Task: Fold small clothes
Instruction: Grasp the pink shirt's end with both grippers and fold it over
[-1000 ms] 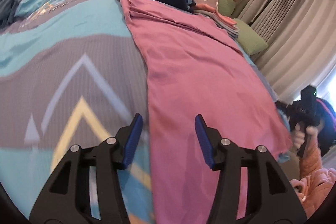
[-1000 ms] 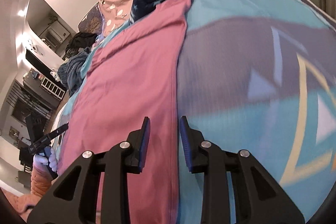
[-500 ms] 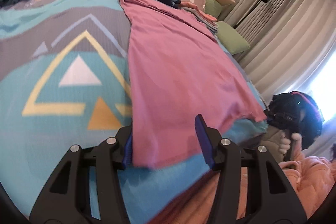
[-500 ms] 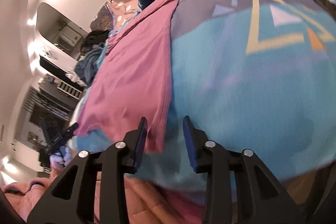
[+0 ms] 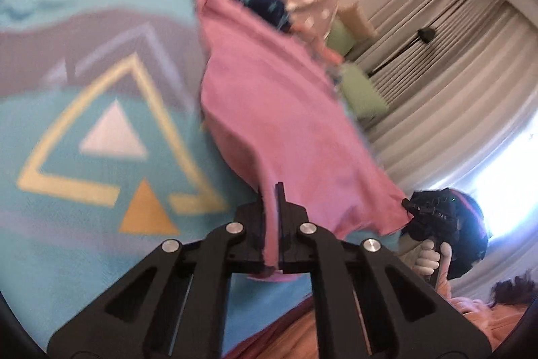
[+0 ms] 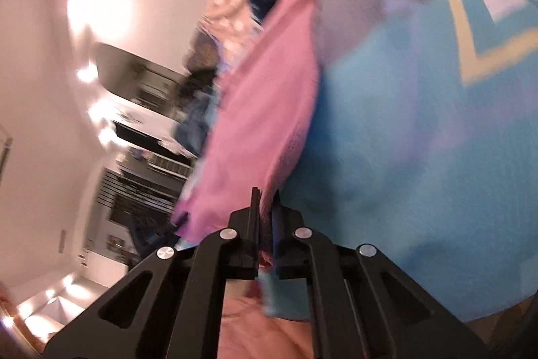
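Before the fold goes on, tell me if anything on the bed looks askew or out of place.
Nothing stands out. The pink garment lies lengthwise on the blue blanket, its near hem pinched by the left gripper and right gripper.

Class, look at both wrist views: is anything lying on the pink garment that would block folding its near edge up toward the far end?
Nothing visible does. Both the left gripper and the right gripper have just closed on the near edge of the pink garment, whose top surface looks bare. The dark star-print cloth sits at its far end.
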Available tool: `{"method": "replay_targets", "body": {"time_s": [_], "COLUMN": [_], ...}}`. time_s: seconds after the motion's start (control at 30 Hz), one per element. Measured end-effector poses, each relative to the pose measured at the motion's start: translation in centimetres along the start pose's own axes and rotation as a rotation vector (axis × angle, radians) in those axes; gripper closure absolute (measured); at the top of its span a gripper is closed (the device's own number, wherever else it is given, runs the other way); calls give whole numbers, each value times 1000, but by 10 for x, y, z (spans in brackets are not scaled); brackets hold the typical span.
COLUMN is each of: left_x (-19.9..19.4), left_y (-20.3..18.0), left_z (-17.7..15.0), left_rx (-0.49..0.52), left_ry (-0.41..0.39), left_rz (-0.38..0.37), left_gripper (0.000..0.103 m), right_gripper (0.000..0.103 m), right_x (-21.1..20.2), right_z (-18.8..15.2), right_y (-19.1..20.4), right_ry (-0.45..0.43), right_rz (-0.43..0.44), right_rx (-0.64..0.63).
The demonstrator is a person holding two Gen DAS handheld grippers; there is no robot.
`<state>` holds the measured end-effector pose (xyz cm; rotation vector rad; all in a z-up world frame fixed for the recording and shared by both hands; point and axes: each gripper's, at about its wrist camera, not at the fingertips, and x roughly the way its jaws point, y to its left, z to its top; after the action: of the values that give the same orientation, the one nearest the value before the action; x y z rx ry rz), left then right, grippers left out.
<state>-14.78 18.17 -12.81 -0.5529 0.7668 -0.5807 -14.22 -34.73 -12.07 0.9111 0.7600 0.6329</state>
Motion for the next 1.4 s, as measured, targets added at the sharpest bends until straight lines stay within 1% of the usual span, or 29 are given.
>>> {"method": "replay_targets", "body": {"time_s": [0.07,0.1,0.13,0.23,0.3,0.37,0.43,0.47,0.5,0.57,0.6,0.63,0.67,0.7,0.77,0.9,0.97,1.1,1.23,1.4], "left_x": [-18,-28,-34,-43,-45,-53,-65,-75,-88,-105,-109,-111,-109,-104,-91,-56,-42,-25,-9,18], "left_y": [-14,-23,-29,-48,-57,-66,-74,-80,-88,-98,-102,-105,-108,-109,-107,-90,-84,-78,-72,-60], "left_z": [10,16,21,31,36,38,42,42,41,41,42,43,45,48,55,76,87,103,121,151], "left_rx": [29,46,59,104,109,92,45,37,60,98,112,125,142,154,149,83,76,80,78,62], "left_ry": [-64,-100,-121,-152,-159,-172,-190,-213,-249,-301,-317,-325,-330,-329,-315,-256,-244,-236,-234,-221], "left_rz": [-57,-99,-112,-114,-117,-139,-176,-184,-159,-109,-91,-75,-50,-35,-16,-14,-10,-5,9,30], "left_gripper": [101,101,101,101,101,101,101,101,101,101,101,101,101,101,101,101,101,101,101,101], "right_gripper": [98,98,98,98,98,98,98,98,98,98,98,98,98,98,98,98,98,97,96,95], "right_x": [-6,-9,-11,-19,-29,-43,-61,-70,-80,-94,-98,-97,-94,-89,-76,-54,-45,-34,-20,9], "right_z": [8,11,15,28,37,44,48,49,48,48,48,49,50,52,61,78,83,99,122,155], "right_y": [10,13,16,26,40,58,80,90,99,117,123,128,126,124,112,80,62,51,47,36], "right_ry": [-22,-30,-42,-90,-132,-176,-222,-246,-272,-319,-332,-336,-337,-338,-333,-331,-331,-326,-319,-295], "right_rz": [57,80,115,188,228,242,270,283,291,267,227,175,147,136,116,83,68,49,39,18], "right_rx": [-27,-34,-33,-36,-57,-101,-155,-183,-212,-273,-311,-346,-359,-359,-328,-224,-191,-180,-193,-185]}}
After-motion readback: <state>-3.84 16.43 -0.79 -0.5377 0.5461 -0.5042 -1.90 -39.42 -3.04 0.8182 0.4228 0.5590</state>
